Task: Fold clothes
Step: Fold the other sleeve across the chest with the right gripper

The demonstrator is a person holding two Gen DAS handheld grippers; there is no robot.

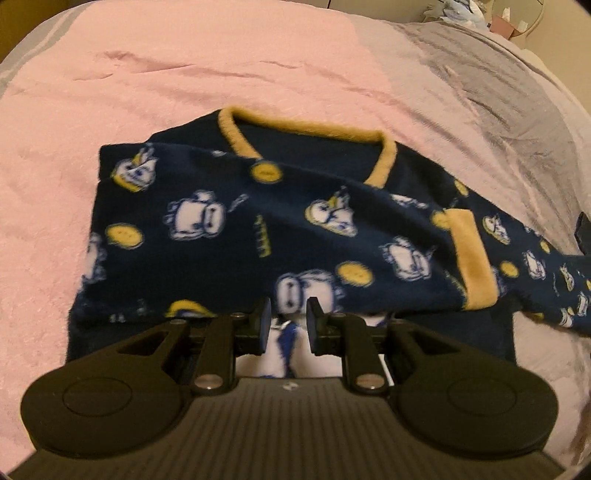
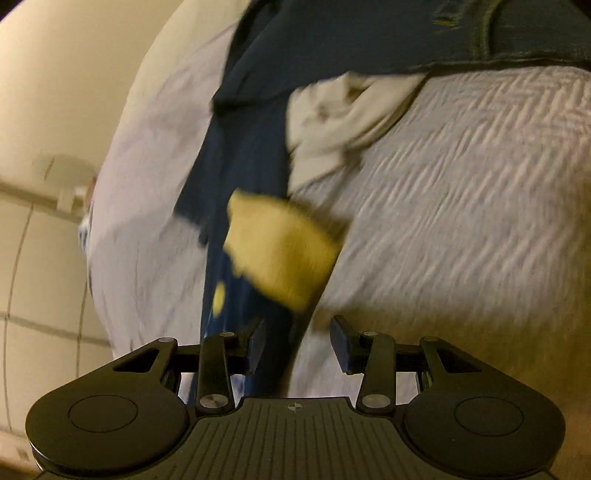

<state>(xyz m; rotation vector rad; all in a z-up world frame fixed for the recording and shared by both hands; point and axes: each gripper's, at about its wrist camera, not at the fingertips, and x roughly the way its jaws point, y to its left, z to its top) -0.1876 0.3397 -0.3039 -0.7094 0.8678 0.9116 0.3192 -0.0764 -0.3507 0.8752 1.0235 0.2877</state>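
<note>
Left wrist view: navy fleece pyjama top [image 1: 258, 221], printed, yellow collar [image 1: 384, 162] at the far edge, lies spread on the pink blanket [image 1: 184, 74]. One sleeve is laid across the chest, its yellow cuff [image 1: 472, 258] resting on the body. The other sleeve [image 1: 546, 273] trails off right and toward the camera. Long axis of the body runs collar to hem, straight away from the left gripper [image 1: 288, 317], which sits at the near hem, fingers a narrow gap apart with fabric between them (whether they pinch it I cannot tell).

Right wrist view, blurred: a yellow cuff [image 2: 280, 254] on a navy sleeve [image 2: 243, 184] lies just ahead of the right gripper [image 2: 299, 343], fingers wide apart, nothing held. Grey quilt [image 2: 461, 184] beneath; a white garment [image 2: 340, 118] and denim [image 2: 517, 33] beyond.

Judgement: the trailing sleeve lies nearer the right gripper; folding it inward means carrying it leftward across the body.
</note>
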